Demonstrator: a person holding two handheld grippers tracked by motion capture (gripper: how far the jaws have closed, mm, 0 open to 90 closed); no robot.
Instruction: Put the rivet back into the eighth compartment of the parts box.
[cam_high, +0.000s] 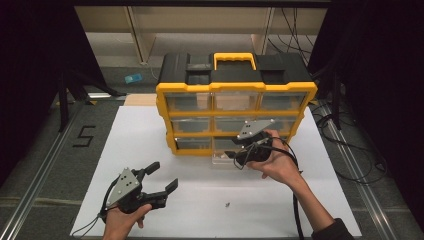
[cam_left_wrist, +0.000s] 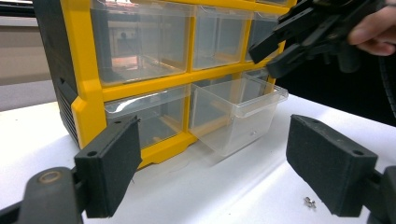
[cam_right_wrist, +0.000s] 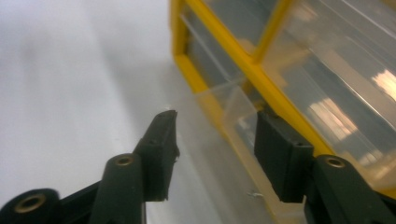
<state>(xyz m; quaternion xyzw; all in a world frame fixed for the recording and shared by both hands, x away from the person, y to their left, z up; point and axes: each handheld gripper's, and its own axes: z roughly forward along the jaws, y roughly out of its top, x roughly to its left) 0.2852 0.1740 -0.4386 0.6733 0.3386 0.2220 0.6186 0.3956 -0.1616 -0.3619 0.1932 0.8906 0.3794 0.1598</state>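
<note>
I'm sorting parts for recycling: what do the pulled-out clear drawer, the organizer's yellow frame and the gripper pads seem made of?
The pulled-out clear drawer looks like thin, glossy transparent plastic: you see through its walls. The yellow frame seems opaque moulded plastic with a smooth, slight sheen. The left gripper pads look like matte black foam or rubber, finely textured; which one is unclear.

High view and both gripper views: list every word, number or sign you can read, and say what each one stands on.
"5": a black numeral marked on the grey floor, left of the white table.
Yellow and black organizer: no brand or label readable on its frame, handle or clear drawers.
Left gripper and right gripper: no readable markings.
</note>
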